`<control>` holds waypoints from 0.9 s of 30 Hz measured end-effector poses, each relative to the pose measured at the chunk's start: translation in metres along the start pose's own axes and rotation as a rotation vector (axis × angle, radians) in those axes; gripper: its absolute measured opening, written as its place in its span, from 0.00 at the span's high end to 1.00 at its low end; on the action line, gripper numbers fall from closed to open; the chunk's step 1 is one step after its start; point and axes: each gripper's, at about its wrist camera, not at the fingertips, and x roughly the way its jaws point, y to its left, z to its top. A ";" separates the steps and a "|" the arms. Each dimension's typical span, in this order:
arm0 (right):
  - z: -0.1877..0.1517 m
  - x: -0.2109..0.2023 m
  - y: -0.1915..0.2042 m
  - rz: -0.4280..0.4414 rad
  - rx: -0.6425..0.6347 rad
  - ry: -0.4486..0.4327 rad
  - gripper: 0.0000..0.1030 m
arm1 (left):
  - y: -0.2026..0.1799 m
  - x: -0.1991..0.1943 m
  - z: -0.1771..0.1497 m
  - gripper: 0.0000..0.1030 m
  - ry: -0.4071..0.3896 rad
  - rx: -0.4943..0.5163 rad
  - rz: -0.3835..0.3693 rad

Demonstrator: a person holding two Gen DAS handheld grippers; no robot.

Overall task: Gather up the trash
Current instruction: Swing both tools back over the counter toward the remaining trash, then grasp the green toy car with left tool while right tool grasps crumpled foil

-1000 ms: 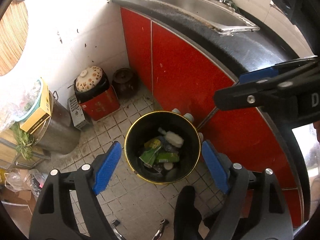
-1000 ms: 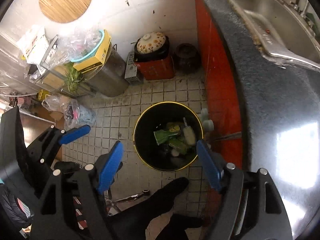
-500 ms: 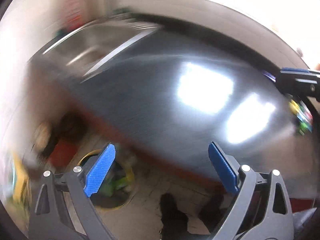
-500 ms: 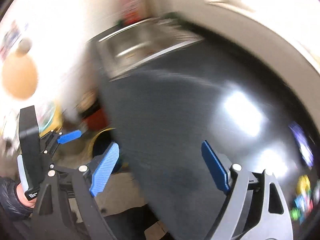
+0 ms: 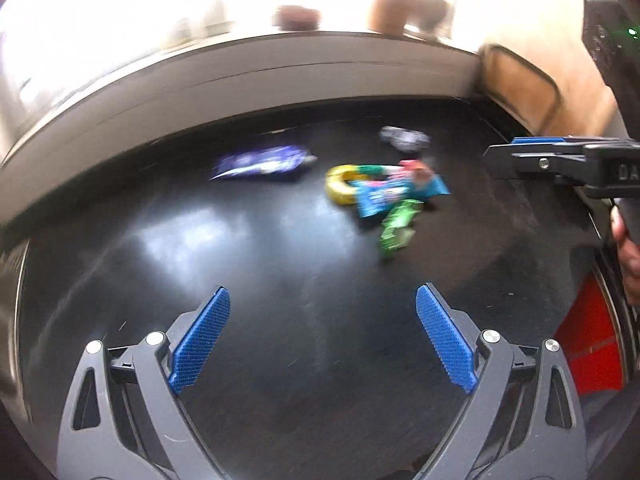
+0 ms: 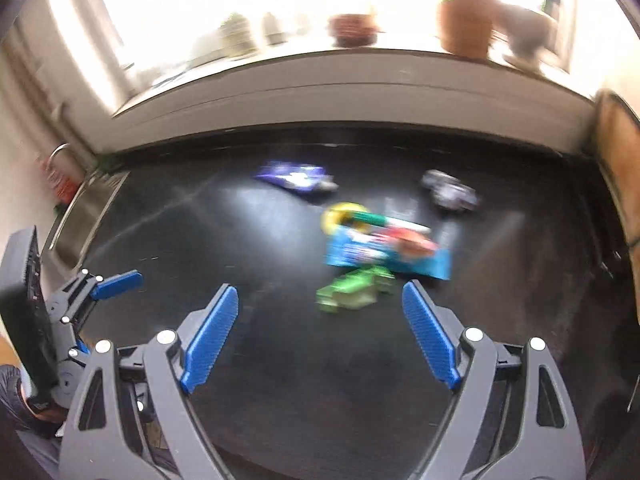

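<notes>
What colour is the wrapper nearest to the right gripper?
Green wrapper, seen best in the right wrist view.

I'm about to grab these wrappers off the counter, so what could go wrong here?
The blue wrapper, green wrapper and yellow ring overlap, so one pinch may drag the others or drop some. The flat purple wrapper may slide on the glossy counter. The left gripper and right gripper could collide.

Motion blur smears the wrappers lying on the worktop ahead of the fingers, so their print cannot be read. The pots on the sill beyond are washed out by glare. The sink is cut off at the left.
</notes>
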 end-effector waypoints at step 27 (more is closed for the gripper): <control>0.089 0.179 -0.142 -0.022 -0.147 0.197 0.21 | -0.077 0.175 0.043 0.41 0.187 0.163 -0.082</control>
